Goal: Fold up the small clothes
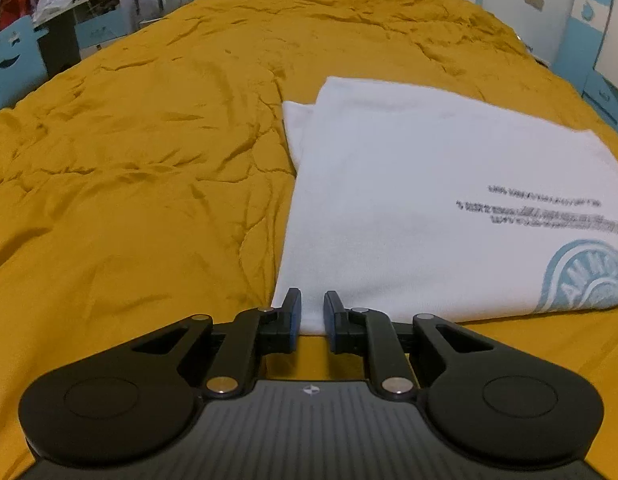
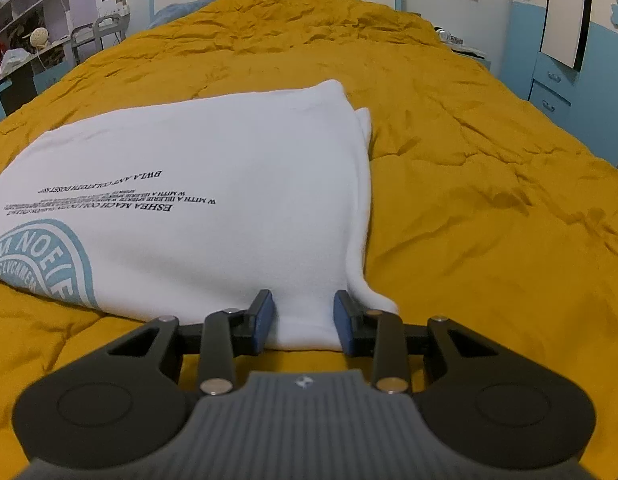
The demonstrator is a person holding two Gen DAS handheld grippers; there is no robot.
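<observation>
The white shirt (image 1: pixel 409 200) lies folded on the mustard quilt (image 1: pixel 129 160). Its near edge sits between the fingers of both tongs. The left gripper (image 1: pixel 312 314) pinches one near corner in a narrow gap. The right gripper (image 2: pixel 304 320) pinches the other near corner, its gap wider and filled with bunched cloth. The black print is blurred from the left, and the round blue stamp (image 2: pixel 41 264) is cut off at the frame edge.

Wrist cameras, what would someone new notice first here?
A white garment, partly folded, with a pale blue round logo and black lettering, lies on a rumpled mustard bedspread. The left gripper and right gripper each straddle a near corner of it, cloth between their blue pads.
</observation>
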